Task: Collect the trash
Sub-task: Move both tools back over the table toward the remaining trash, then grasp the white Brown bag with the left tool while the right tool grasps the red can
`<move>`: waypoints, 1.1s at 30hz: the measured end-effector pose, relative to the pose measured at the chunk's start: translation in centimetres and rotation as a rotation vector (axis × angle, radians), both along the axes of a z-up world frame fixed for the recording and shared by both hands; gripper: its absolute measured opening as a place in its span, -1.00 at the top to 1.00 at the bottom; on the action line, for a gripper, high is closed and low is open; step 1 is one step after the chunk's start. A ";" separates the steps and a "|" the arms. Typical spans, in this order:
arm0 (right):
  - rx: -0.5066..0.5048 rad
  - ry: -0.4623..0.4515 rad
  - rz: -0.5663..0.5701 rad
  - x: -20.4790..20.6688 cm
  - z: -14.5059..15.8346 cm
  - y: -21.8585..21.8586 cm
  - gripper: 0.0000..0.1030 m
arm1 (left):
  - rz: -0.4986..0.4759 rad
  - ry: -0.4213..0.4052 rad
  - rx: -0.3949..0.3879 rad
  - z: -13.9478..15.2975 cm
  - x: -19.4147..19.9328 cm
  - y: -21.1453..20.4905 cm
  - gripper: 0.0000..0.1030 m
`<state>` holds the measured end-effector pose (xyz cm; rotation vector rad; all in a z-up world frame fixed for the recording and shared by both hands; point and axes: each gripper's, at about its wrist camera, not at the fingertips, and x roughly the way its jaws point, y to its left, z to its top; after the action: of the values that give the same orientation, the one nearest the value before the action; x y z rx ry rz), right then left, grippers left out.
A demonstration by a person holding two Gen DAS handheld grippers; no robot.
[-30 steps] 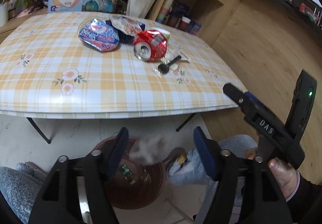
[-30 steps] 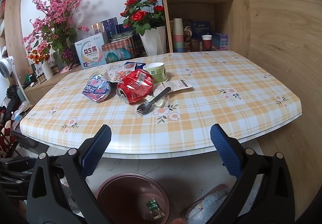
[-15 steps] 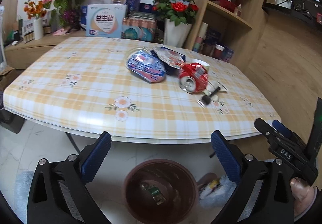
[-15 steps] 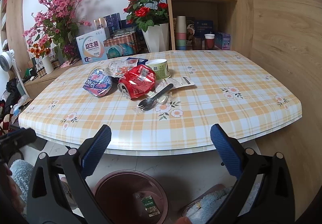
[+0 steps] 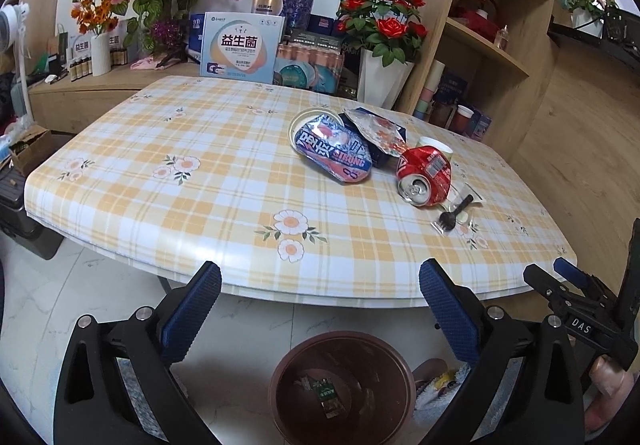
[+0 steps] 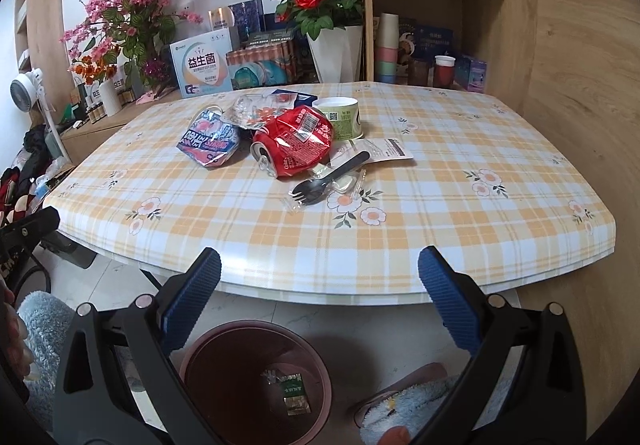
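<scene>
On the checked tablecloth lie a crushed red can (image 5: 424, 175) (image 6: 294, 143), a blue-pink snack wrapper (image 5: 332, 151) (image 6: 208, 139), a black plastic fork in a clear sleeve (image 5: 456, 211) (image 6: 328, 181), a green paper cup (image 6: 340, 117) and a receipt (image 6: 380, 149). A brown bin (image 5: 280, 373) (image 6: 196, 353) stands on the floor below the table's near edge, with a small green packet (image 5: 326, 393) inside. My left gripper (image 5: 320, 305) hangs open above the bin, nothing between its fingers. My right gripper (image 6: 318, 297) is open and empty beside it.
Flower vases, boxes and a can pack (image 5: 312, 61) line the table's far side. A wooden shelf unit (image 6: 432, 5) with stacked cups stands at the back right. A slippered foot (image 6: 408, 401) rests beside the bin. A fan (image 6: 24, 93) stands far left.
The left gripper's jaws have spread wider and its view has tipped up from the bin to the whole table. A pale blur above the bin is gone. The right gripper barely moved.
</scene>
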<state>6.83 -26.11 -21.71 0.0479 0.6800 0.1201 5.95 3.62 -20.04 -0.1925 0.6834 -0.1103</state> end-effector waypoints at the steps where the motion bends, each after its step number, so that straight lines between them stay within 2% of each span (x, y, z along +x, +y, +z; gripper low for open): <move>1: 0.007 0.003 0.002 0.3 0.1 -0.2 -0.89 | 0.000 -0.005 -0.003 0.1 0.3 0.2 -0.88; 11: 0.004 0.039 0.029 4.4 1.1 -0.6 -0.89 | -0.001 -0.011 -0.028 0.9 2.8 1.3 -0.88; 14: -0.044 0.051 0.004 5.8 1.4 -0.4 -0.89 | -0.002 -0.004 -0.027 0.9 3.6 1.6 -0.88; 19: -0.030 0.093 -0.013 8.0 1.2 -0.7 -0.89 | -0.015 0.012 -0.051 1.2 6.0 2.0 -0.87; 25: -0.041 0.118 0.000 11.1 0.9 -0.7 -0.89 | -0.074 0.036 -0.090 2.2 10.3 1.0 -0.59; 33: 0.015 0.142 0.031 15.7 -0.5 -1.2 -0.88 | -0.161 0.088 -0.124 1.8 17.6 -1.9 -0.19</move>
<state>22.49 -27.30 -22.17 0.0604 0.8217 0.1529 23.50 1.76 -18.19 -0.2622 0.7805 -0.3007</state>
